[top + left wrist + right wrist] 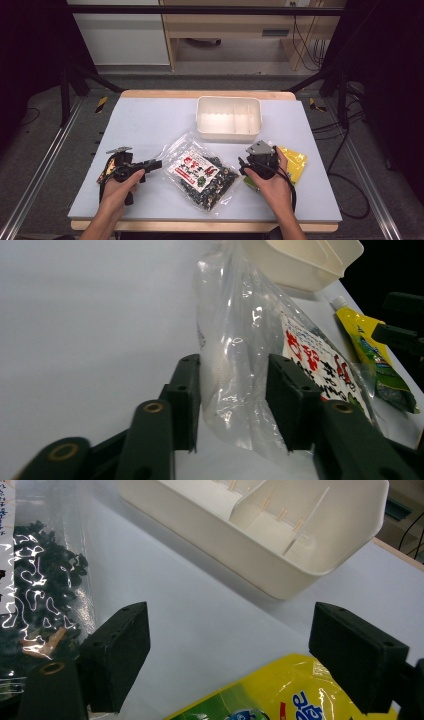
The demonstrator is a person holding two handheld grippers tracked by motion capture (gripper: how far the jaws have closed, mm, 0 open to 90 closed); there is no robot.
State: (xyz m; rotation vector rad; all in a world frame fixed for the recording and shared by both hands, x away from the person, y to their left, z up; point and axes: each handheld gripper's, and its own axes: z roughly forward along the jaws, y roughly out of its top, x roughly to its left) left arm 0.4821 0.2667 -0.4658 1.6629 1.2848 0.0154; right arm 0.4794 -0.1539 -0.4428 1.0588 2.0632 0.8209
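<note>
A clear bag of dark dried seaweed [200, 172] with a red-and-white label lies mid-table. My left gripper [155, 164] points at the bag's left edge. In the left gripper view the bag's [240, 365] clear loose corner stands between the jaws of the left gripper [233, 400], with a gap still showing and the plastic not pinched. My right gripper [243, 165] sits at the bag's right side, over a yellow pouch [295, 162]. In the right gripper view that gripper [230, 650] is wide open above the yellow pouch's [280, 690] top edge, with nothing held.
A white divided container [229, 100] stands empty behind the bag, its wall [280, 575] near the right gripper. The pale blue mat [150, 120] is bare at left and far left. Black frame posts flank the table.
</note>
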